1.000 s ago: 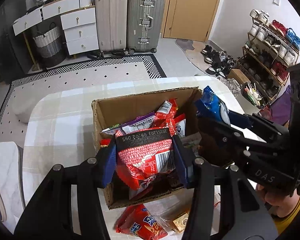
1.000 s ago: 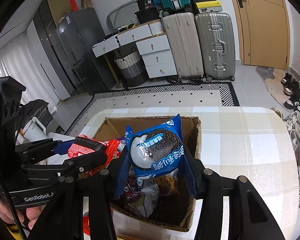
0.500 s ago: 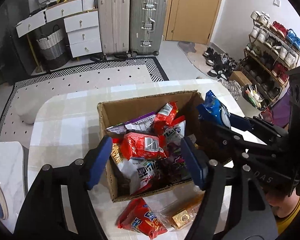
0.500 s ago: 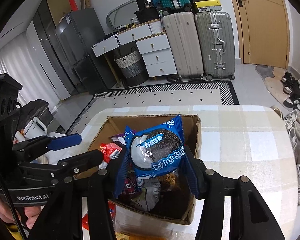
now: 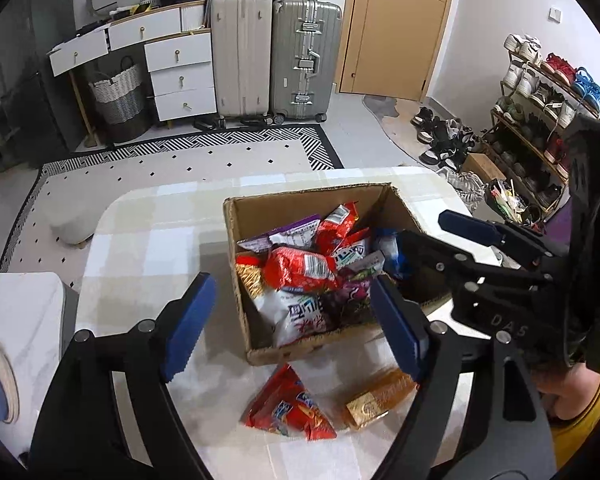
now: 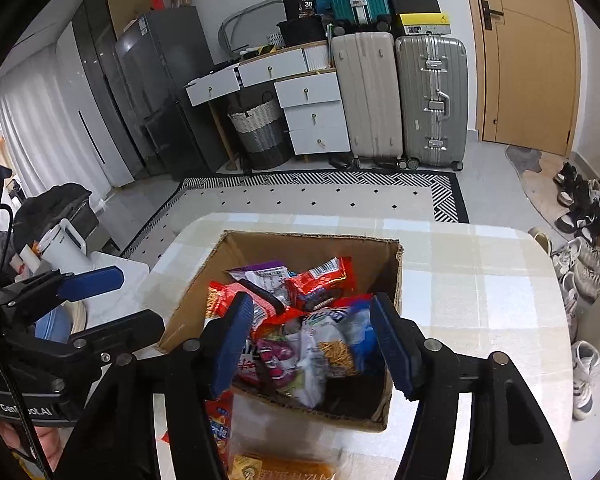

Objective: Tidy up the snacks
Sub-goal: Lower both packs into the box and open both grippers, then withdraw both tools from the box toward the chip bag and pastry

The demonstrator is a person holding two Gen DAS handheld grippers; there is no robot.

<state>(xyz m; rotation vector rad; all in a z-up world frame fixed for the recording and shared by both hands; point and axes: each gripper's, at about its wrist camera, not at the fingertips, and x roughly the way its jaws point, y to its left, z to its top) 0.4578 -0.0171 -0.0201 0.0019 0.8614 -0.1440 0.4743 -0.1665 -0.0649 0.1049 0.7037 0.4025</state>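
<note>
Both claws, left (image 5: 290, 320) and right (image 6: 312, 340), are opening with nothing gripped above the box (image 5: 236, 224); its long axis runs 12 to 6 o'clock.

right gripper (image 5: 452, 236): "DAS" | left gripper (image 6: 112, 300): "GenRobot.AI" | black box (image 6: 304, 6): "36"

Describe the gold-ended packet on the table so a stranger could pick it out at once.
Find the open cardboard box of snacks on the checked table. Two packets lie on the cloth just in front of its near wall. The right one is the orange packet: long and block-shaped with a shiny gold end, unlike the flat red triangular bag beside it.
</note>
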